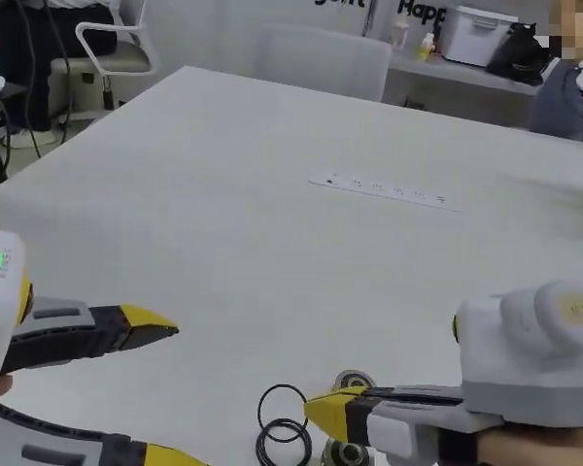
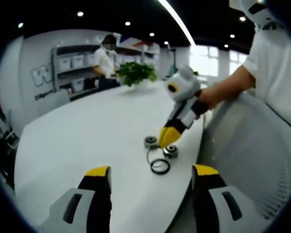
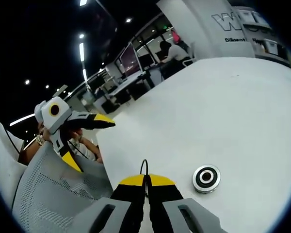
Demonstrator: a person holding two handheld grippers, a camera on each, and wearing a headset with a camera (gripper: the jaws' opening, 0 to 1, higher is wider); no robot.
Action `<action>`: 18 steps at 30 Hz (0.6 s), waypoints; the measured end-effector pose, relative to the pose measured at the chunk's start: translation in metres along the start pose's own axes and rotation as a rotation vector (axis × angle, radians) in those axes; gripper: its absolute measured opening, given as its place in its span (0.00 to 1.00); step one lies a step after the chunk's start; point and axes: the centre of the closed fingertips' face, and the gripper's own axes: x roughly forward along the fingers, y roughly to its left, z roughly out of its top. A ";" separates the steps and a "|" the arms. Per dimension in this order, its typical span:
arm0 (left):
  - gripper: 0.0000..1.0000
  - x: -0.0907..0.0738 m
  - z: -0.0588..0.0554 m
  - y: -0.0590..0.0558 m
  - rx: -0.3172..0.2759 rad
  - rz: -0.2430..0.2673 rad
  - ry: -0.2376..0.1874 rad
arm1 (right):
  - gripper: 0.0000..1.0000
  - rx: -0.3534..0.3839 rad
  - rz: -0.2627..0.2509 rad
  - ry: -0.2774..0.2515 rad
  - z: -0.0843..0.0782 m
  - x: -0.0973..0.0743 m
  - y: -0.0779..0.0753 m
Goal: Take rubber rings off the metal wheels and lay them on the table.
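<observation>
thin rubber ring (image 1: 281, 405): black loop lying on the bench (image 1: 223, 223) at the bottom centre of the head view. its right edge meets the tip of the right tool (image 1: 318, 407). in the right gripper view a sliver of the loop (image 3: 144, 167) rises from between the yellow tips.

thicker rubber rings (image 1: 283, 439): black, overlapping, flat on the bench just below the thin loop. they sit centre frame in the left gripper view (image 2: 160, 166).

metal wheels (image 1: 353, 380): two, silver, on the bench. one lies just above the right tool's tip, the other (image 1: 344, 452) just below it at the bottom edge. the right gripper view shows one (image 3: 206, 178) at lower right, face up, in concentric dark and bright bands.

right tool (image 3: 145, 178): jaws pressed together, pinching the thin rubber ring.

left tool (image 1: 180, 393): lower left of the head view, jaws spread wide, holding nothing, well apart from the rings. seen also in its own view (image 2: 151, 171).

bench: pale grey, with a white socket strip (image 1: 384, 189) right of centre.

chair (image 1: 321, 58): pale, at the far edge, top centre.
</observation>
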 end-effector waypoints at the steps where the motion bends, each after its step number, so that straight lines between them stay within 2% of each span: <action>1: 0.68 0.000 0.000 0.000 -0.003 0.001 -0.002 | 0.00 0.004 0.006 0.006 -0.002 0.001 0.001; 10: 0.67 0.002 -0.001 0.000 -0.014 0.000 -0.003 | 0.00 0.000 0.006 0.039 -0.012 0.006 0.001; 18: 0.66 0.002 0.001 -0.001 -0.032 -0.002 -0.022 | 0.00 0.016 -0.001 0.052 -0.017 0.007 -0.002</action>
